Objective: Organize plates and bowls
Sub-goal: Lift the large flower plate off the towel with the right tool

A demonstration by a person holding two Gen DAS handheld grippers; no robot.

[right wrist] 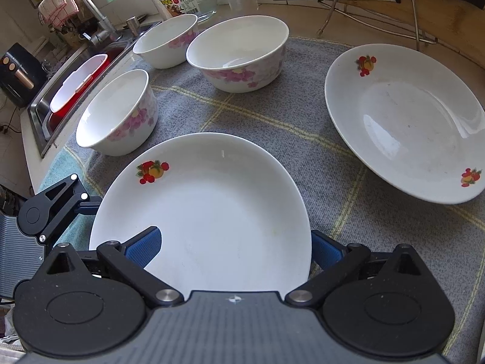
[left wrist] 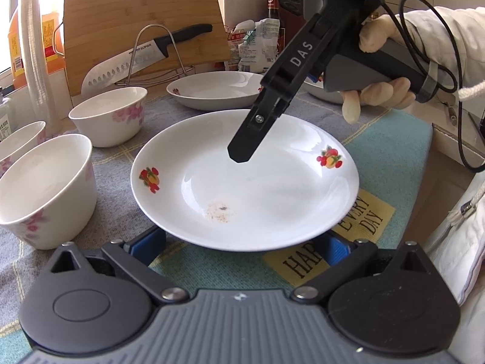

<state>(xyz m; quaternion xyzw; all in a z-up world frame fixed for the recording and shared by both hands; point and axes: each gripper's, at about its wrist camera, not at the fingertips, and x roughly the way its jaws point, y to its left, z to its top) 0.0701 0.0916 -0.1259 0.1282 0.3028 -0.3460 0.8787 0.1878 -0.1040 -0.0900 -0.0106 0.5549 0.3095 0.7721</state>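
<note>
Near plate [left wrist: 245, 182]: white, fruit prints on its rim, a small speck of residue inside; it lies on the grey-and-teal mat [left wrist: 394, 157] in the middle of both views
Left gripper [left wrist: 242, 244]: jaws spread wide, blue pads on either side of the plate's near edge – not closed on it
Right gripper [right wrist: 233, 247]: also wide open; left pad over the plate's bowl, right pad outside the rim
Second plate [right wrist: 406, 121]: same pattern, well apart on the mat
Bowls: three with pink flowers – large bowl [right wrist: 239, 51], small bowl [right wrist: 116, 112], far bowl [right wrist: 165, 39]
Background: knife [left wrist: 142, 57] on a wire rack against a cutting board [left wrist: 142, 9]
</note>
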